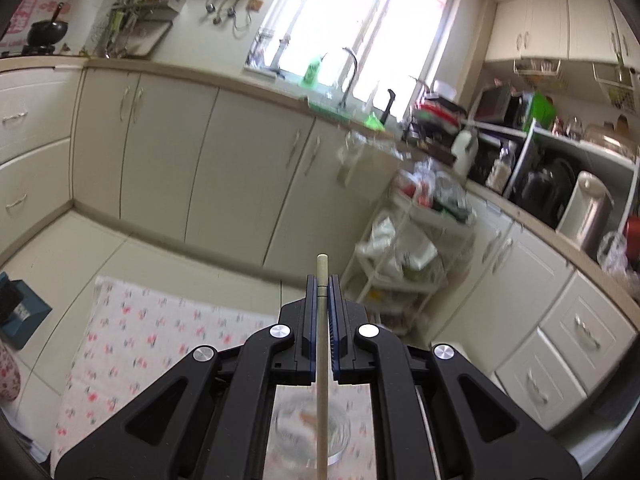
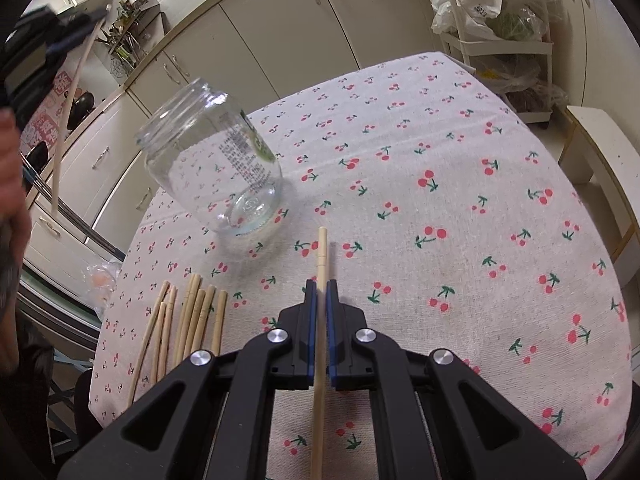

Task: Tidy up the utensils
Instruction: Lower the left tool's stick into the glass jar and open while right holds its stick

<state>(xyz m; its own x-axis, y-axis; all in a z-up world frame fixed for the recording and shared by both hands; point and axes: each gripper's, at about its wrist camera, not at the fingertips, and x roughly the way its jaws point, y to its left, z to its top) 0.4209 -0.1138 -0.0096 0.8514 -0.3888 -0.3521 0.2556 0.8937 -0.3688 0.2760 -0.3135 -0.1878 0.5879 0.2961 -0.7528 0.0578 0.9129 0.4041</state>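
Left wrist view first: my left gripper [image 1: 323, 280] is pinched tight on one chopstick [image 1: 322, 344], which runs straight up the middle of the frame and pokes a little past the fingertips. It's aimed out at the kitchen cabinets [image 1: 168, 152], with the cherry-print tablecloth [image 1: 160, 320] in the lower left. The glass jar [image 1: 312, 428] shows as a blur at bottom centre, right under the stick.

Right wrist view: my right gripper [image 2: 321, 286] is clamped on a second chopstick [image 2: 320, 320], tip sticking out over the cloth at centre frame. The jar stands left of centre, looking tipped because of the lens, mouth toward the upper left, nothing inside as far as I can see. The loose chopsticks [image 2: 188, 320] lie in a rough bundle at lower left, just beside my jaws. The left gripper hangs in the upper left corner with its stick dangling down and left.

Handling-wise, I reckon these are light, stiff bamboo, a bit slick and happy to swivel in a pinch. Grabbing near the thick end, like now, leaves plenty of length to steer into the mouth. The jar is glass and looks easy to knock, so I'd go in gently.
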